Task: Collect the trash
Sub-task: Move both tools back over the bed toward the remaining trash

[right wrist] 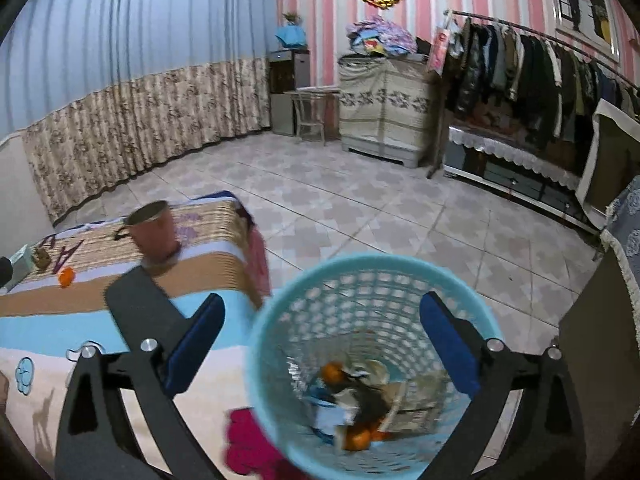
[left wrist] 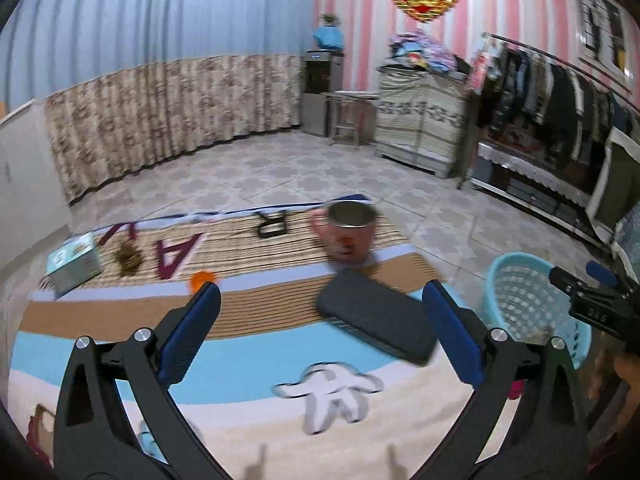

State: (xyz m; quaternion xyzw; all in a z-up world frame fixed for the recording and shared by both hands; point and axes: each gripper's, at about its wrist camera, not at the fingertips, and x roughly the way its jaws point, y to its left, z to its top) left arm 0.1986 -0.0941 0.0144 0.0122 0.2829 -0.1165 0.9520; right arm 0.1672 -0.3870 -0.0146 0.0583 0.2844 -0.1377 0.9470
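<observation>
Right claw (right wrist: 322,340) spread wide and empty above the turquoise wastebasket (right wrist: 280,320), trash inside (right wrist: 352,396), left claw (left wrist: 320,328) also apart over the cloth-covered worktop (left wrist: 240,360), orange scrap (left wrist: 202,280), brown scrap (left wrist: 127,259), pink mug (left wrist: 348,236), dark case (left wrist: 376,320).

Dim indoor light, motion blur, fisheye warping

Pink mug (left wrist: 347,236) smearing with blur near far edge of bed cover (left wrist: 248,344); its print unreadable. Brown clump (left wrist: 127,259) near cover's far left corner too blurred for me to identify. My right gripper (left wrist: 592,300) getting cut off by right picture edge. Basket (right wrist: 276,360) mesh hiding part of trash (right wrist: 352,396); individual pieces blurring together.
</observation>
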